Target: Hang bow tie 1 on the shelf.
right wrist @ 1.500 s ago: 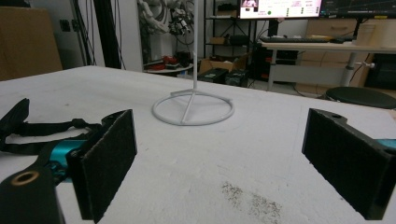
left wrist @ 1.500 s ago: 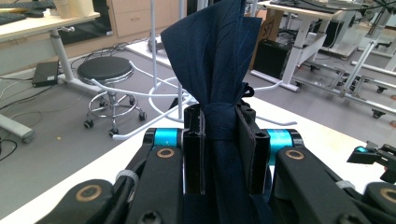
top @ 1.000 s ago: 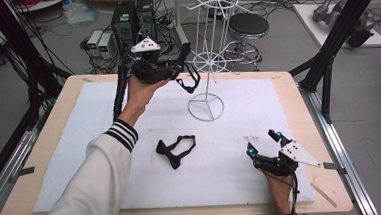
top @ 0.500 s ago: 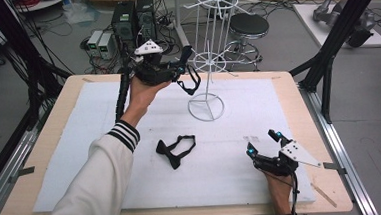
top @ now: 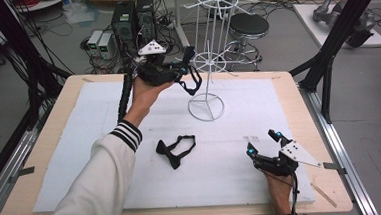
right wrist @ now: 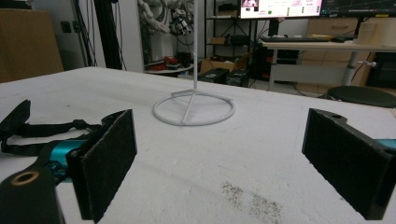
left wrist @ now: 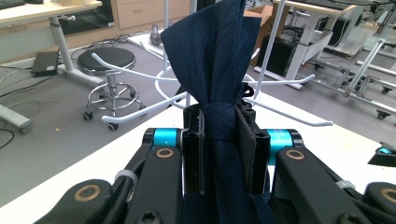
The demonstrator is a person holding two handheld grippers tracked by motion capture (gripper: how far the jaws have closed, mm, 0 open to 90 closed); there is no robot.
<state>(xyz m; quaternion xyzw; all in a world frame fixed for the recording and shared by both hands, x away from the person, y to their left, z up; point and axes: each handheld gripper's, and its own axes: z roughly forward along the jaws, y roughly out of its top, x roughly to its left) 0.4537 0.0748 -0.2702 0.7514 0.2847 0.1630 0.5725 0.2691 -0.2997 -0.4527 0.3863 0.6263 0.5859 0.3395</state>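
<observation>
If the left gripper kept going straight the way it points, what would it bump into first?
Probably the white wire rack. The left gripper is shut on a dark blue bow tie, and the rack's hooked arms and lower ring sit right ahead of it. The bow tie would likely touch before the jaws; exact depth is unclear.

One overhead camera, two riding your grippers.
Overhead looks down your table; both close cameras share the white wire stand.

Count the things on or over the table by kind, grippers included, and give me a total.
Bow ties: 2, one in the left gripper, one lying on the mat
White wire display stand: 1
Grippers: 2, left and right
Total: 5
</observation>
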